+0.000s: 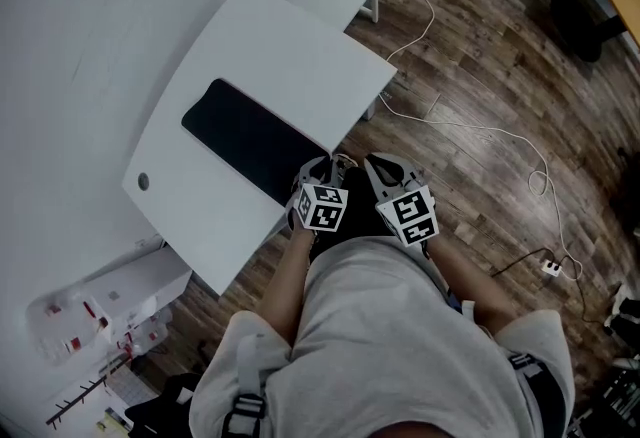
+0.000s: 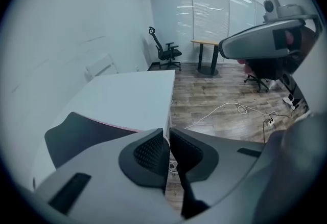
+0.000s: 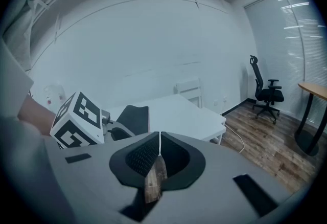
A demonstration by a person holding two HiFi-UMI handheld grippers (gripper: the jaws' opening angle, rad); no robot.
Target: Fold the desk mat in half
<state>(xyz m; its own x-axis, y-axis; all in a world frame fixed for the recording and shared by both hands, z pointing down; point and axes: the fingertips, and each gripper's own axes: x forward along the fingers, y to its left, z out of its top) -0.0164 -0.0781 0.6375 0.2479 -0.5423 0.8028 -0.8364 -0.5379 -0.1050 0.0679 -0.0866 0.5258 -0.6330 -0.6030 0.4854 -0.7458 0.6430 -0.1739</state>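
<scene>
Where it lies flat and unfolded on the white desk (image 1: 290,56), the black desk mat (image 1: 250,139) runs diagonally, its long axis pointing from the far left toward the person. Just beside its near short end, the left gripper (image 2: 168,138) shows a narrow empty gap. The right gripper (image 3: 159,141) has its jaws together.

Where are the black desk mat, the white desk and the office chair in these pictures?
desk mat (image 1: 245,136), head view, middle of its black surface.
white desk (image 1: 290,51), head view, bare top beyond the mat.
office chair (image 2: 166,53), left gripper view, its seat.
</scene>
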